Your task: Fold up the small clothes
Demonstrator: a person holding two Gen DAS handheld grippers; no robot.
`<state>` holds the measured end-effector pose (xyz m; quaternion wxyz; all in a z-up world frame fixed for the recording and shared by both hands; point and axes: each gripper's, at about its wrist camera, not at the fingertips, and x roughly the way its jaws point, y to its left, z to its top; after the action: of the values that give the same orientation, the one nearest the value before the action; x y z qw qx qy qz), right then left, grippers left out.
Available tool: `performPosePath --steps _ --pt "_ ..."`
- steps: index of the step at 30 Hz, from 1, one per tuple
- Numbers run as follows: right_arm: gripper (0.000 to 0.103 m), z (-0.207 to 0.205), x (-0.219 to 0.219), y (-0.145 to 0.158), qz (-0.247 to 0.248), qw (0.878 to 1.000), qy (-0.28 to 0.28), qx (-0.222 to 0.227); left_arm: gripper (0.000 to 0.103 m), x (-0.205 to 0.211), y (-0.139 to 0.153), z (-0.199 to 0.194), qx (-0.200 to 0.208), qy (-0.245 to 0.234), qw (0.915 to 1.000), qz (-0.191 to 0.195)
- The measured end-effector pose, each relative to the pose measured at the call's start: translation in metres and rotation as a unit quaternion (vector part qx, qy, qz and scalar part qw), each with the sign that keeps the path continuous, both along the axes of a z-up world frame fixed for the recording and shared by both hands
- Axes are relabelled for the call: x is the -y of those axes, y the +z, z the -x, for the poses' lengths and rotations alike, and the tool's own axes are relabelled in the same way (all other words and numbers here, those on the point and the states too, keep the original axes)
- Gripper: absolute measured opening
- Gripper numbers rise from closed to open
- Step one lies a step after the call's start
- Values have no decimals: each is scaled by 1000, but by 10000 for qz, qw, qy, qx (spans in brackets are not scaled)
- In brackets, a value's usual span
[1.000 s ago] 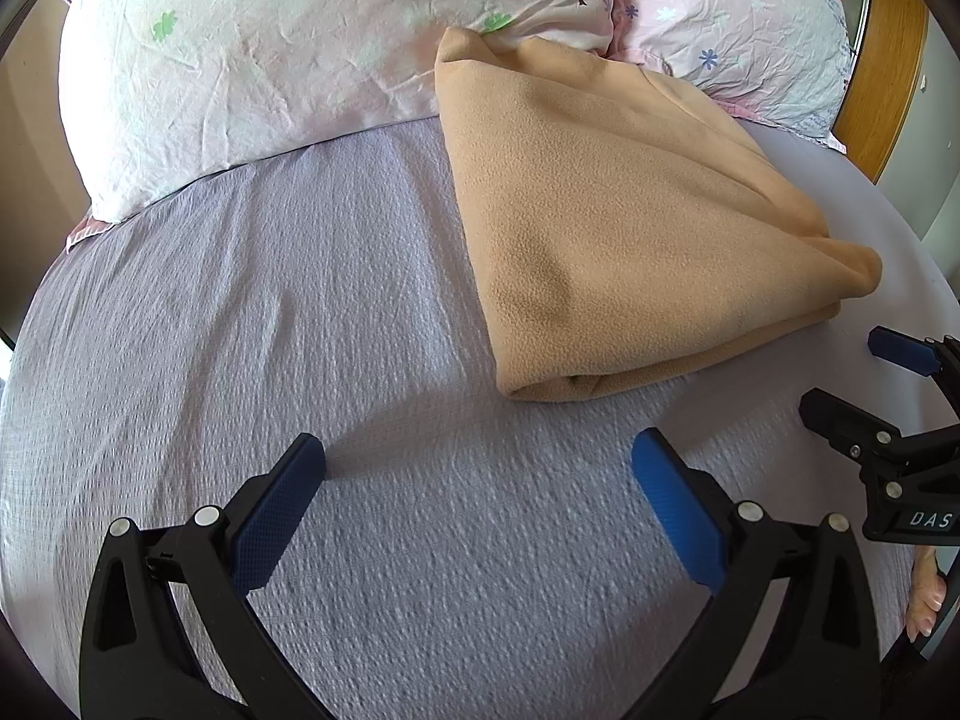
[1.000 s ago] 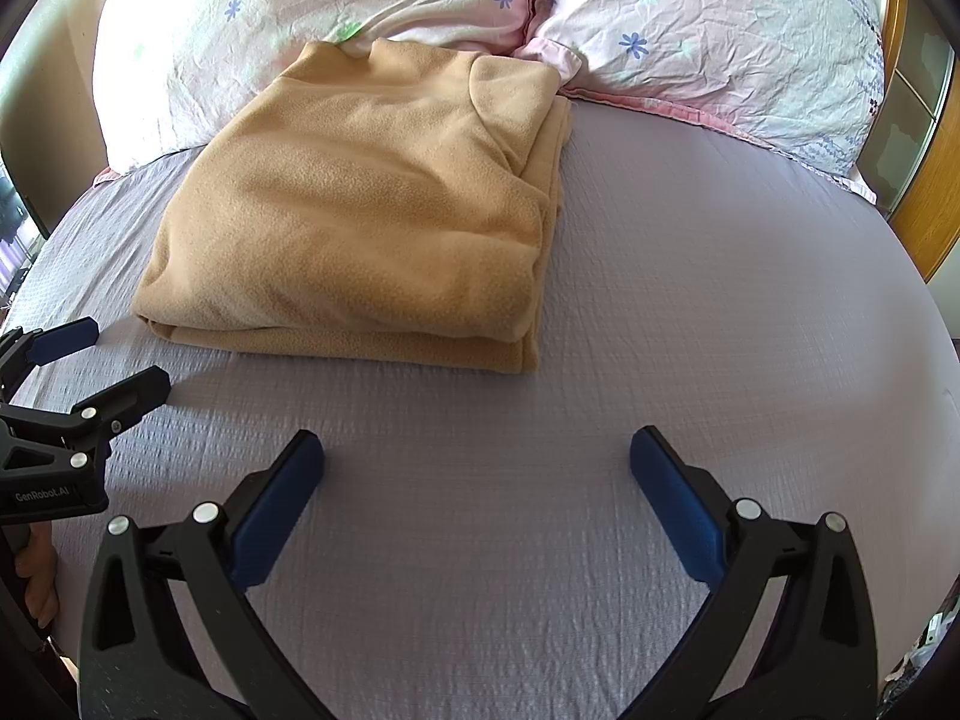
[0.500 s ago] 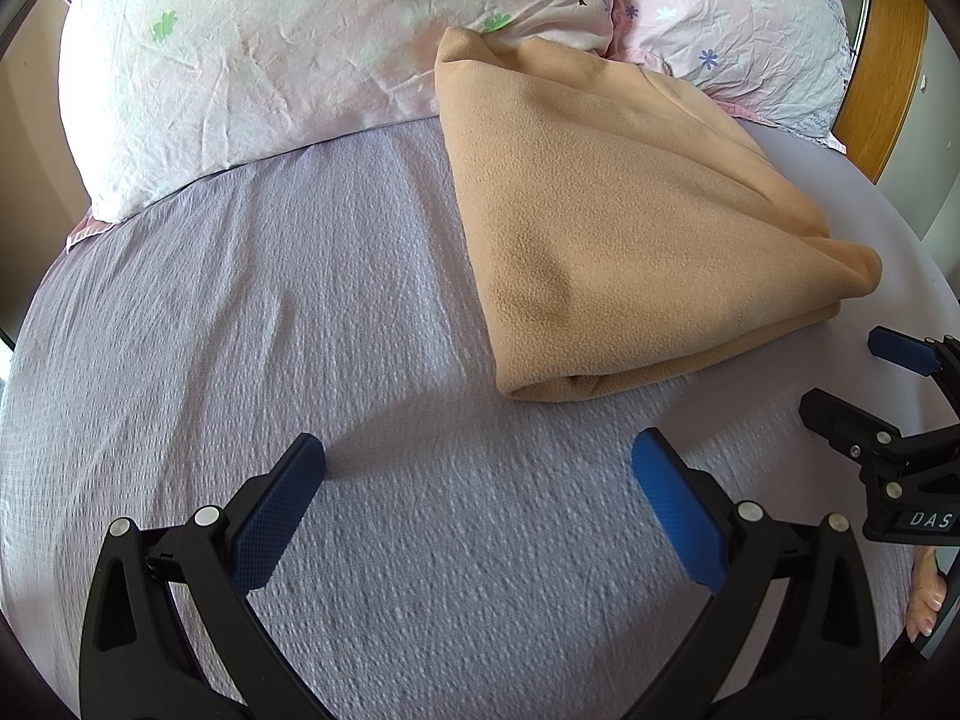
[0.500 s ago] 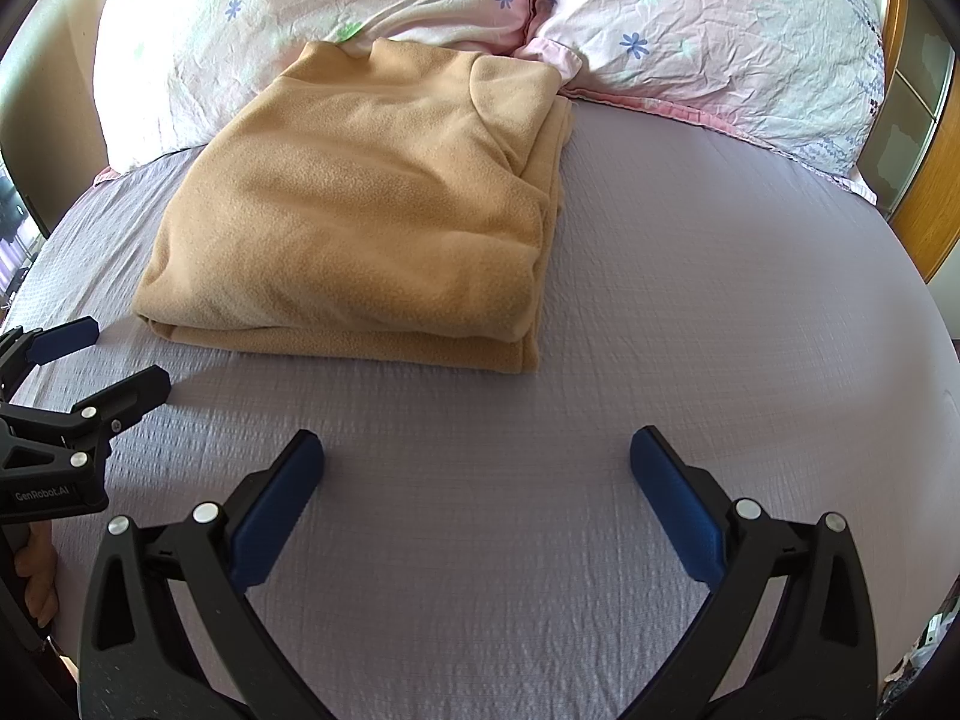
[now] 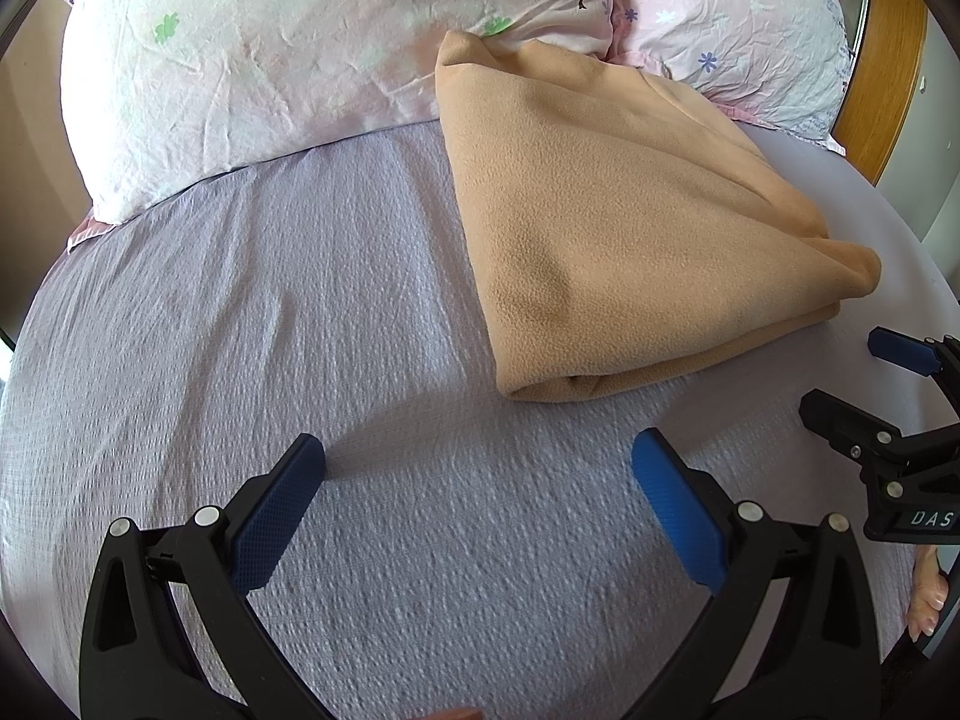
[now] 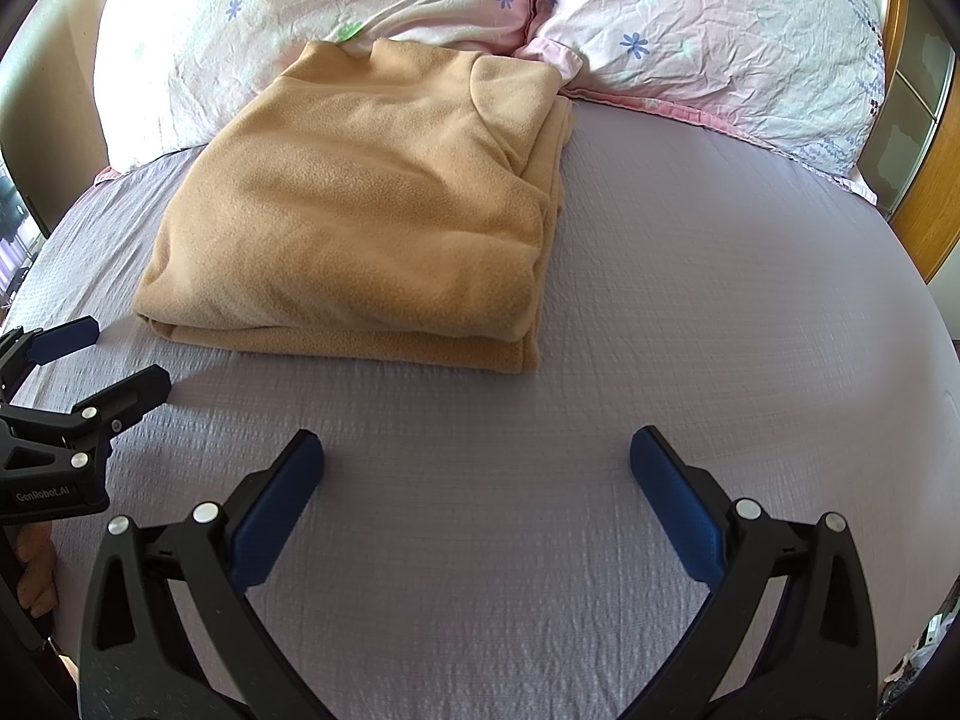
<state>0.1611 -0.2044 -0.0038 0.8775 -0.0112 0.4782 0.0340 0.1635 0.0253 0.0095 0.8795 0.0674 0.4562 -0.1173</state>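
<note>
A tan fleece garment [image 5: 618, 228] lies folded in a flat stack on the lilac bed sheet [image 5: 300, 312], its far end against the pillows. It also shows in the right wrist view [image 6: 372, 216]. My left gripper [image 5: 479, 474] is open and empty, low over the sheet, in front of and left of the garment. My right gripper [image 6: 477, 468] is open and empty, in front of and right of the garment. Each gripper shows at the edge of the other's view, the right one [image 5: 864, 378] and the left one [image 6: 102, 354], both with jaws apart.
Two pink floral pillows [image 6: 336, 6] [image 6: 720, 42] lie at the head of the bed behind the garment. A wooden headboard edge [image 5: 882, 60] stands at the far right. The sheet [image 6: 720, 300] stretches bare to the right of the garment.
</note>
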Motion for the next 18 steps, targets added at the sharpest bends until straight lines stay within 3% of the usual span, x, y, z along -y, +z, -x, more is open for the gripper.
performPosePath --steps 18 --pt "101 0 -1 0 0 10000 -9 2 102 0 0 2 4 10 10000 -2"
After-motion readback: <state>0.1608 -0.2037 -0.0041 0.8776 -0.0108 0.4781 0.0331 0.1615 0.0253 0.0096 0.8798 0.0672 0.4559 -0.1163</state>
